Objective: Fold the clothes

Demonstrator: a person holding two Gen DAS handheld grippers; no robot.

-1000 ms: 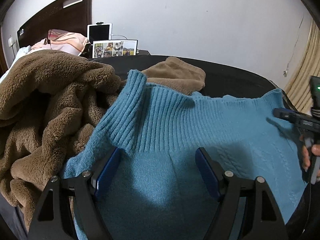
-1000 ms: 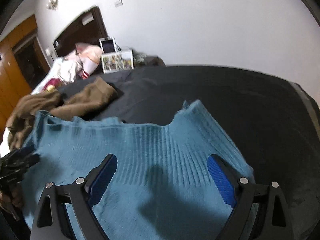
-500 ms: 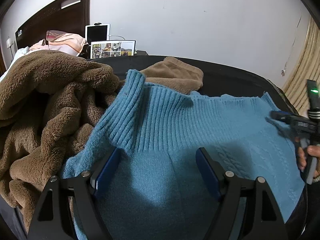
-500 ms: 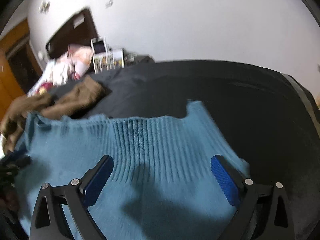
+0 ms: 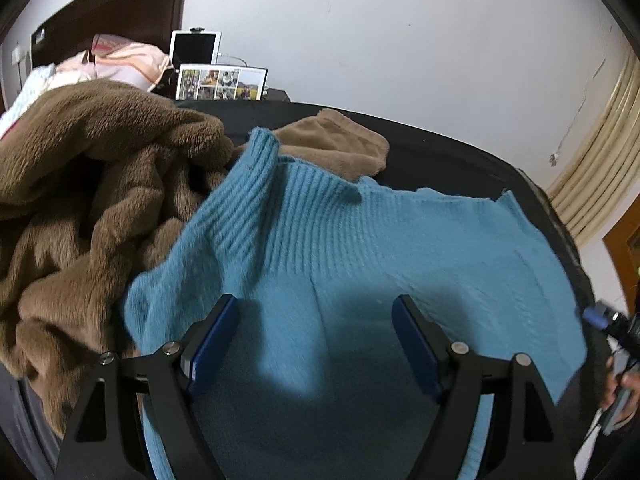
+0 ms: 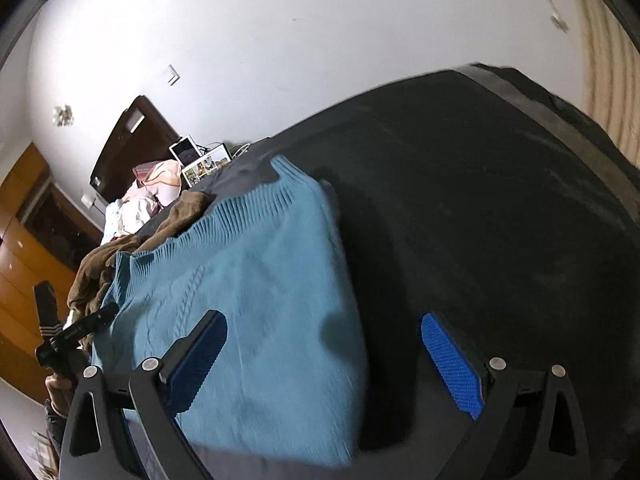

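Note:
A blue knit sweater (image 5: 360,248) lies spread on a black surface (image 6: 500,200), ribbed hem toward the far side. One ribbed corner rides up on a brown fleece pile (image 5: 80,200). My left gripper (image 5: 316,336) is open and empty, just above the sweater's near part. My right gripper (image 6: 324,344) is open and empty over the sweater's right edge (image 6: 340,280), tilted, with its right finger over bare black surface. The sweater also fills the left of the right wrist view (image 6: 248,280). The right gripper shows at the left wrist view's right edge (image 5: 612,324).
A tan folded garment (image 5: 336,144) lies beyond the sweater. A photo frame (image 5: 220,82), tablet (image 5: 195,48), pillows (image 5: 128,60) and dark headboard (image 5: 104,12) stand at the back left. Curtains (image 5: 600,160) hang at the right.
My right gripper has swung right and rolled, from over the sweater's middle to its right edge. My left gripper has barely moved. The sweater lies as before.

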